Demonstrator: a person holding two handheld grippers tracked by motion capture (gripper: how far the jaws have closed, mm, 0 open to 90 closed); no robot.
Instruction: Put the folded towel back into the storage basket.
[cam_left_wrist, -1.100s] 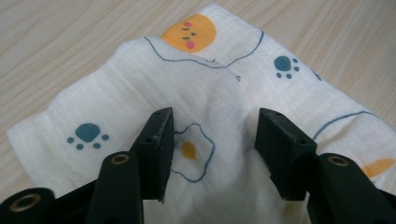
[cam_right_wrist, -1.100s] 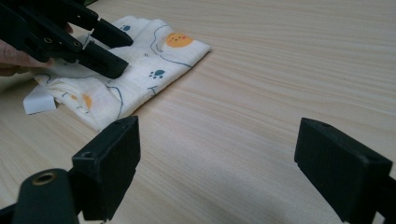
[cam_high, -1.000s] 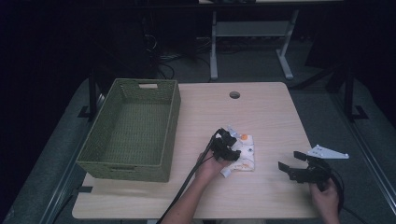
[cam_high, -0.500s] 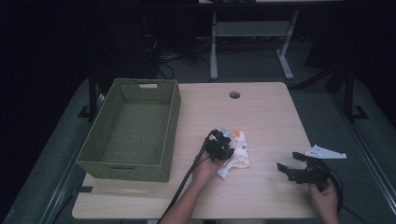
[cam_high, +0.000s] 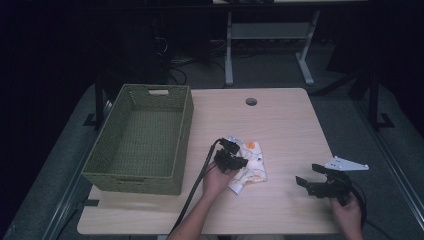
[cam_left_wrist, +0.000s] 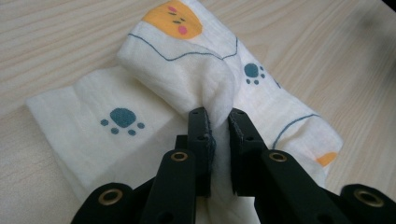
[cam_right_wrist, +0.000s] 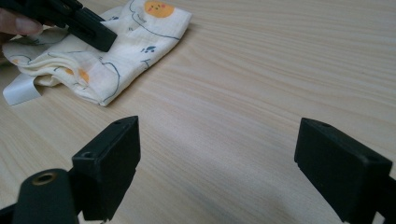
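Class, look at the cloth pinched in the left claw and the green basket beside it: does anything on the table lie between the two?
Nothing visible does. The left claw grips the cloth, and bare table runs from there to the basket. Only the basket's own near wall would have to be cleared.

Left gripper (cam_high: 235, 156) jaws just closed, pinched tight — right gripper (cam_high: 316, 179) jaws spread wide, hovering.

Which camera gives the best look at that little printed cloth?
The left gripper view: the cloth is close up, with blue paw prints, orange faces, and a fold pinched by the left gripper. The high view shows it small beside the green basket. The right gripper view shows it farther off.
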